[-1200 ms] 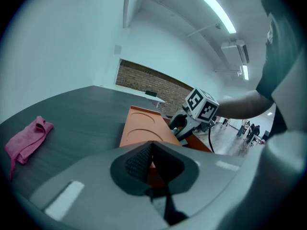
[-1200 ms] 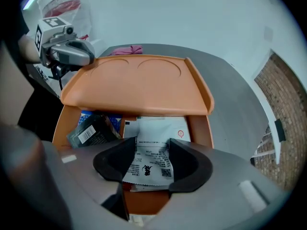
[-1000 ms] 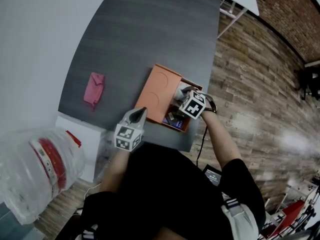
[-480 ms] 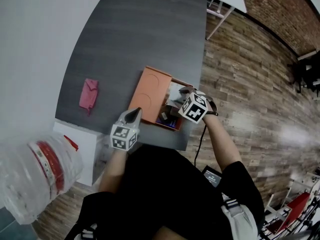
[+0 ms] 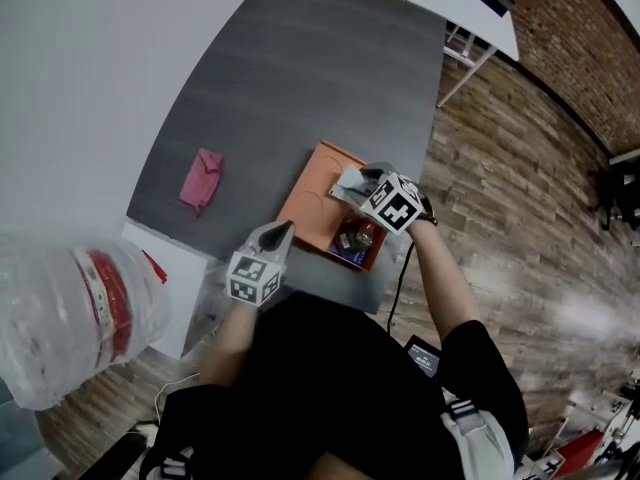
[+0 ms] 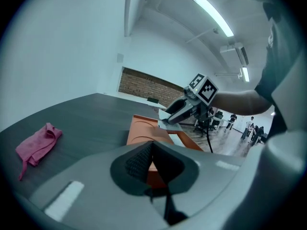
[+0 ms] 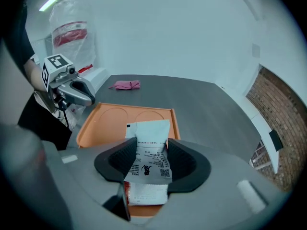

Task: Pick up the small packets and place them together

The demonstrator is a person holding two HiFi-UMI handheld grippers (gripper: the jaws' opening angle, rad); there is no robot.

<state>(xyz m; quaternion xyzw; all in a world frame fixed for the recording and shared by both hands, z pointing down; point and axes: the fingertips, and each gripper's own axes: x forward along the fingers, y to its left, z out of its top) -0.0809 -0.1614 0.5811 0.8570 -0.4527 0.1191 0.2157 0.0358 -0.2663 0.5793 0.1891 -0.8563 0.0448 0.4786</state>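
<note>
The right claw pinches a white printed packet above the orange tray; beyond the tray, a pink cloth lies on the grey surface.

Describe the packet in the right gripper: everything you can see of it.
The packet is small, flat and white, and looks like paper or thin film. It is printed with lines of black text, a dark logo and a small square code. One flat end sticks out past the jaws. The right gripper is shut on it, with the pads pressing its two long sides. It hangs in the air above the orange tray without touching it.
</note>
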